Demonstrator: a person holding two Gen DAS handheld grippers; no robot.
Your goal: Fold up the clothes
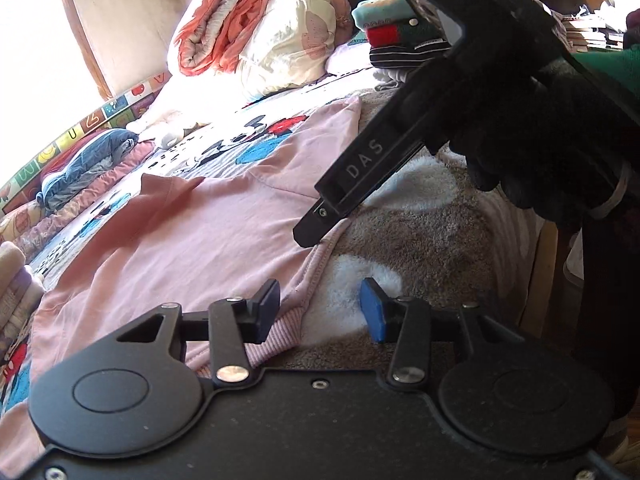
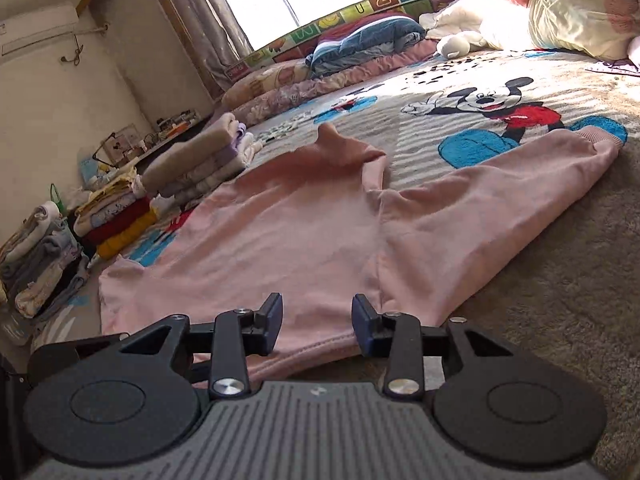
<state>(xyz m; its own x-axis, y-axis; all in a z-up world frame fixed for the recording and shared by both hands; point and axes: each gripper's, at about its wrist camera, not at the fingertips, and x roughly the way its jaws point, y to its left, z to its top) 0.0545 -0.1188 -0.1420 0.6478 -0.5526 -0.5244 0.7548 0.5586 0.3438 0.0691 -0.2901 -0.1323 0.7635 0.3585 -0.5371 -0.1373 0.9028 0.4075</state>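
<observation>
A pink sweatshirt (image 2: 304, 232) lies spread flat on the bed, one sleeve stretching right to its ribbed cuff (image 2: 600, 140). My right gripper (image 2: 318, 326) hovers open over the near hem, and cloth shows in the gap with neither pad pressing it. In the left wrist view the same sweatshirt (image 1: 192, 224) fills the middle. My left gripper (image 1: 320, 312) stands open over the ribbed hem corner (image 1: 280, 328), which lies by the left pad. The right gripper (image 1: 316, 228), held by a black-gloved hand (image 1: 520, 152), points down with its tip at the garment's edge.
Stacks of folded clothes (image 2: 116, 216) stand at the bed's left, with another stack (image 1: 400, 36) at the far end. A rolled quilt and pillows (image 1: 256, 28) lie by the window. A cartoon-print bedspread (image 2: 492, 100) and a brown fluffy blanket (image 2: 560, 280) cover the bed.
</observation>
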